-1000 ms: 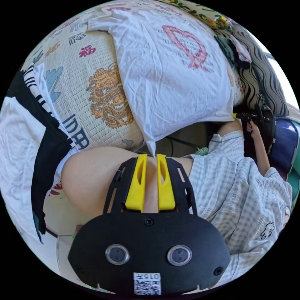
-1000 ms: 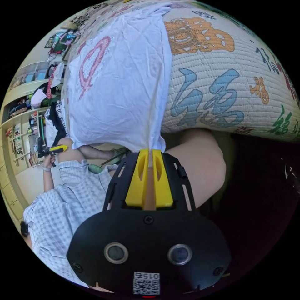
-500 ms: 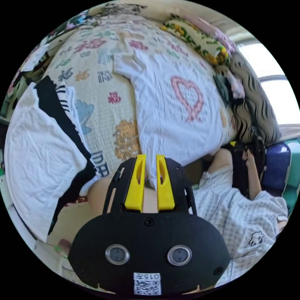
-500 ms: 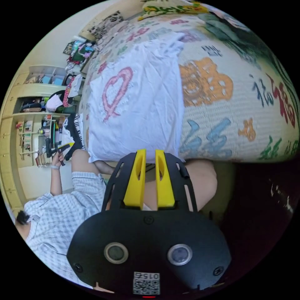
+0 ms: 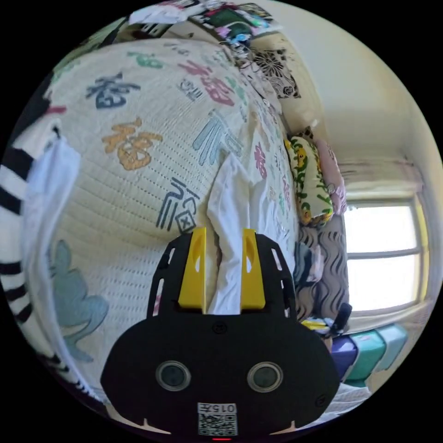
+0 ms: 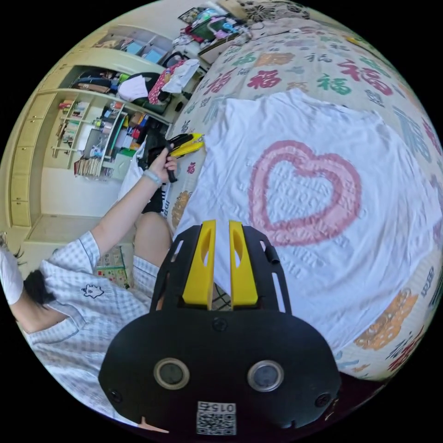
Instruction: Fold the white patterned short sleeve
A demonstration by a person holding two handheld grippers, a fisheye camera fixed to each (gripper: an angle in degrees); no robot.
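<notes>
A white short-sleeve shirt [image 6: 318,194] with a pink heart lies flat on the character-printed cream quilt [image 5: 138,152], both the left gripper [image 5: 223,240] and right gripper [image 6: 222,230] jaws apart.

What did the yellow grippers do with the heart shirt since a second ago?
Both grippers let go of the shirt's hem. The left gripper now stands open over a sleeve edge of the shirt; the right gripper is open above the hem, which has dropped. The shirt stayed spread flat, heart up, on the bedspread.
</notes>
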